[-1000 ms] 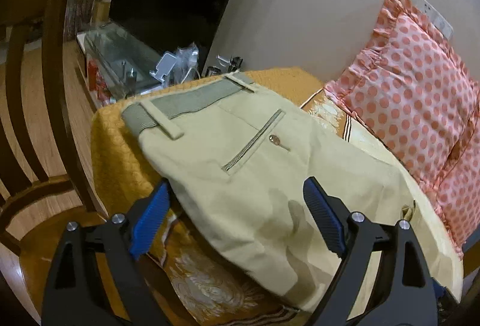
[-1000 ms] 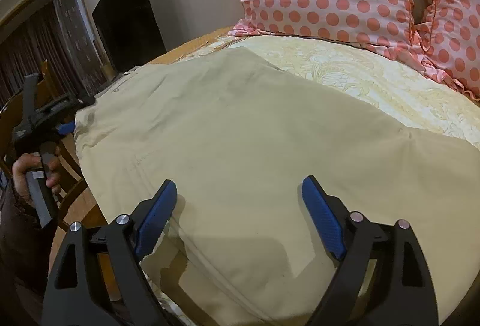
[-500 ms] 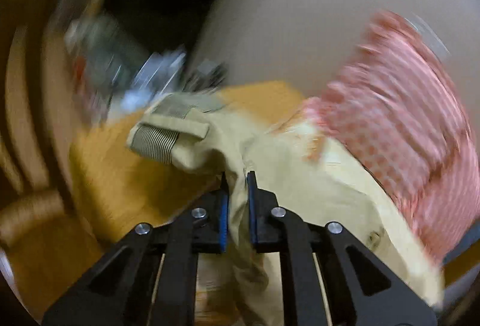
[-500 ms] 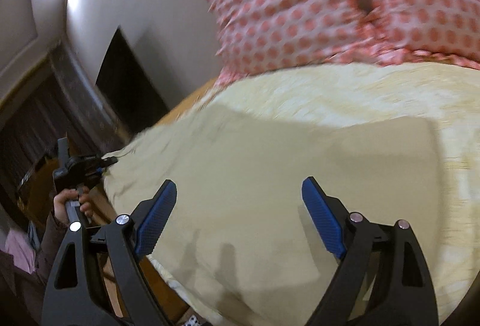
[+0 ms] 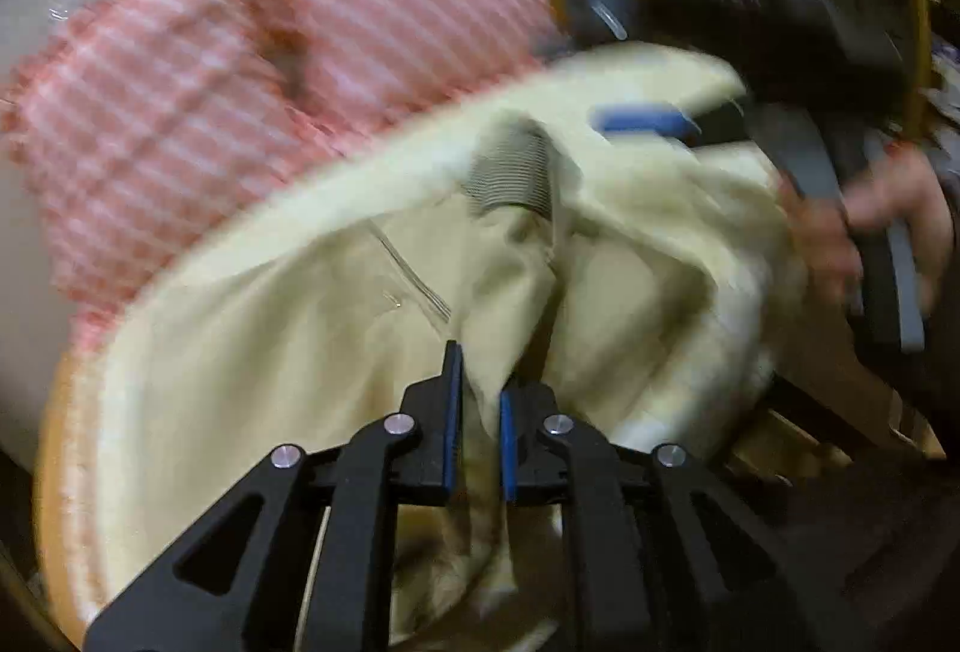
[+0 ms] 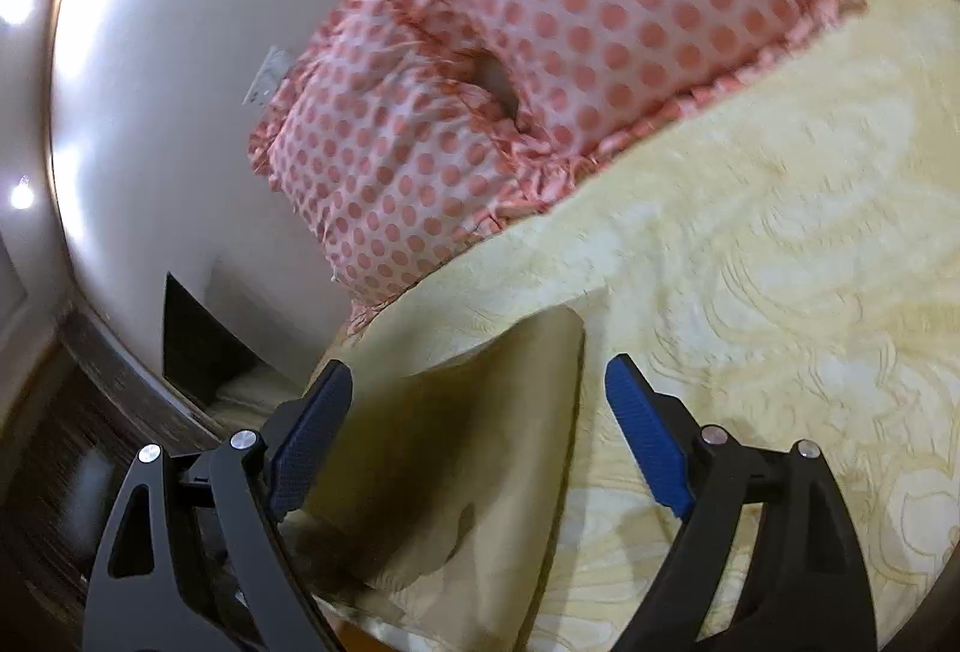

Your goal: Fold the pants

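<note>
Left gripper (image 5: pixel 478 415): its blue-padded fingers are pressing together on a fold of the khaki pants (image 5: pixel 312 340), and cloth is bunching up between the pads and trailing down below them.

Right gripper (image 6: pixel 477 442): its fingers are standing spread wide, gripping nothing; a flap of the pants (image 6: pixel 456 448) is lying in the gap between them, nearer the left pad. In the blurred left wrist view it is showing at upper right (image 5: pixel 645 121), touching or just above the raised cloth; which, I cannot tell.

Khaki pants: they are lying heaped on the pale yellow bedspread (image 6: pixel 780 292), rumpled, with the striped grey inner waistband (image 5: pixel 510 169) turned up near the top of the heap and a welt pocket showing below it.

Person's hand (image 5: pixel 864 232): it is wrapping around the right gripper's handle, just beside the pants' edge.

Polka-dot pillows (image 6: pixel 528 70): pink with frilled edges, they are leaning against the wall behind the bedspread, well apart from the right gripper's pads.

Sharpness: the left wrist view is smearing heavily; the right wrist view is showing clearer.
</note>
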Motion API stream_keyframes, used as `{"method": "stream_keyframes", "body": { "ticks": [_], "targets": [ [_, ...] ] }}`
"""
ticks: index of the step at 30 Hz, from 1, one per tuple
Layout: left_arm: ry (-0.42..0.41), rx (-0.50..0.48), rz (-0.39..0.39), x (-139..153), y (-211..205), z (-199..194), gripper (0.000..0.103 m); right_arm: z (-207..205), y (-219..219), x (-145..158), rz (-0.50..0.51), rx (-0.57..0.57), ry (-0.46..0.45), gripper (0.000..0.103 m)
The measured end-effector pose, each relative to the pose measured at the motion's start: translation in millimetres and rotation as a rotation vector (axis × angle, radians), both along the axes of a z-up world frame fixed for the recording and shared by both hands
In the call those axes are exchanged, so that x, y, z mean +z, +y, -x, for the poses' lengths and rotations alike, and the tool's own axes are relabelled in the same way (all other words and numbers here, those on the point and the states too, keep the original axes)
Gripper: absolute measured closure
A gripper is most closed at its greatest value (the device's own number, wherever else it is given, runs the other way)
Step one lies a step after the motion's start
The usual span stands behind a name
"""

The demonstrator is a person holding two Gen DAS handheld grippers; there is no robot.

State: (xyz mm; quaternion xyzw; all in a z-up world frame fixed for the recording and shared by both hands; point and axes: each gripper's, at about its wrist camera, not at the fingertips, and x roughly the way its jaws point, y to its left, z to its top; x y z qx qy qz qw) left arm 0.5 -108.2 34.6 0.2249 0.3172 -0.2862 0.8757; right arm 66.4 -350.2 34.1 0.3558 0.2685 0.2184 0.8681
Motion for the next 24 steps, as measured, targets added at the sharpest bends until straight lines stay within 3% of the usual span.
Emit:
{"method": "stream_keyframes", "body": {
  "ticks": [3, 5, 7, 8, 10, 11, 13, 14, 18, 20, 22, 24],
  "targets": [
    [-0.003, 0.017, 0.014, 1.1, 7.5, 5.2, 0.079, -13.3, 7.3, -7.0, -0.006, 0.056, 0.058, 0.015],
    [0.007, 0.028, 0.106, 22.3, 23.1, 4.3, 0.055, -26.8, 18.8, -10.8, 0.046, 0.090, 0.105, 0.015],
    [-0.012, 0.094, 0.230, 46.9, 54.9, -4.8, 0.040, -40.6, 29.7, -17.6, 0.118, 0.110, 0.152, 0.015],
    [-0.025, 0.175, 0.285, 56.6, 79.7, -18.0, 0.038, -44.2, 34.4, -17.7, 0.160, 0.110, 0.149, 0.018],
    [0.010, 0.334, 0.336, 61.0, 116.4, -48.7, 0.039, -52.7, 43.7, -20.8, 0.213, 0.131, 0.158, 0.024],
    [0.051, 0.408, 0.354, 57.6, 134.3, -67.8, 0.043, -57.3, 48.1, -23.5, 0.227, 0.150, 0.163, 0.033],
    [0.175, 0.534, 0.392, 43.2, 170.9, -107.7, 0.054, -64.1, 51.2, -25.9, 0.238, 0.160, 0.160, 0.039],
    [0.238, 0.555, 0.406, 34.9, 182.0, -122.9, 0.054, -68.0, 51.7, -25.7, 0.239, 0.169, 0.160, 0.040],
    [0.390, 0.517, 0.429, 16.1, 189.6, -157.7, 0.053, -75.5, 47.0, -27.0, 0.233, 0.193, 0.181, 0.050],
    [0.422, 0.490, 0.429, 10.8, 187.5, -161.6, 0.047, -79.0, 46.0, -30.6, 0.216, 0.238, 0.198, 0.076],
    [0.470, 0.465, 0.456, 4.1, 189.1, -164.4, 0.047, -81.1, 41.3, -35.2, 0.152, 0.285, 0.213, 0.083],
    [0.471, 0.468, 0.446, 3.9, 192.3, -166.2, 0.069, -82.9, 38.8, -34.1, 0.115, 0.312, 0.215, 0.089]
  ]
}}
